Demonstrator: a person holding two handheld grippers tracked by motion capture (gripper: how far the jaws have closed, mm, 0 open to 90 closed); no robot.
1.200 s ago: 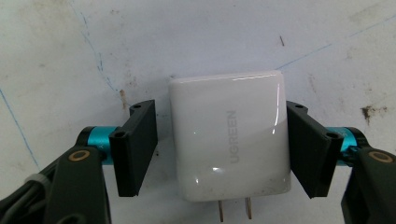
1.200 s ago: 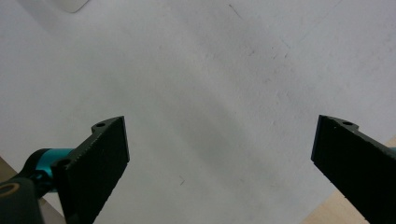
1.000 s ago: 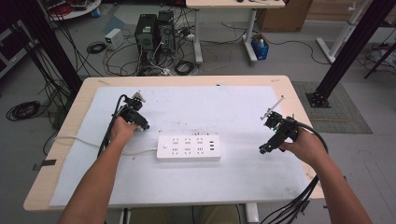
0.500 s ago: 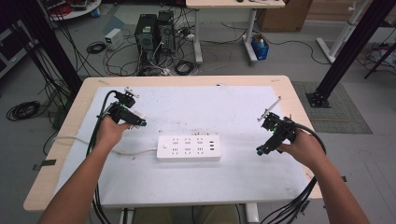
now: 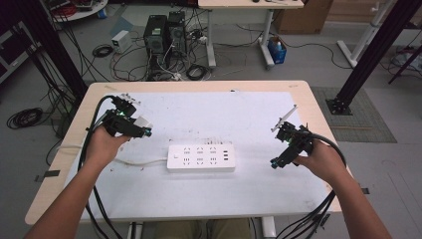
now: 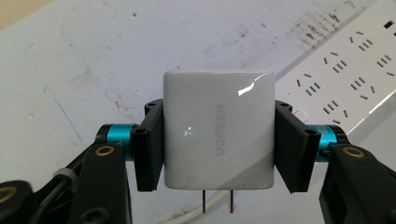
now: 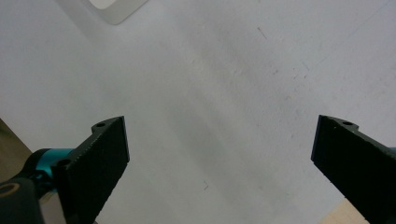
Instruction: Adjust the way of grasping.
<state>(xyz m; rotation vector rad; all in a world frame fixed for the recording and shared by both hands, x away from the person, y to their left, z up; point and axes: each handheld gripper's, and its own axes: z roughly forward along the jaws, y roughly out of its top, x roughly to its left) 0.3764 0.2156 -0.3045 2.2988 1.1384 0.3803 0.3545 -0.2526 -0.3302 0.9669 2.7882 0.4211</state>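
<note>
My left gripper (image 6: pixel 217 137) is shut on a white wall charger (image 6: pixel 217 135), its two metal prongs pointing back toward the camera. In the high view that left gripper (image 5: pixel 142 128) hangs above the table's left side with the charger (image 5: pixel 143 122) in its jaws, up and left of the white power strip (image 5: pixel 201 158). The power strip (image 6: pixel 348 79) lies flat near the table's middle, its cable running off to the left. My right gripper (image 5: pixel 276 160) stands open to the right of the strip; its two black pads (image 7: pixel 100 156) have only bare mat between them (image 7: pixel 219 172).
A white mat (image 5: pixel 214 119) covers the wooden table (image 5: pixel 308 94). The strip's white cable (image 5: pixel 134 162) crosses the mat under my left hand. A corner of the strip (image 7: pixel 114 9) sits at the top left of the right gripper view. Computers and cables lie on the floor beyond.
My left hand has lifted and drawn back toward the left with the charger in its jaws. The right hand has stayed where it was.
</note>
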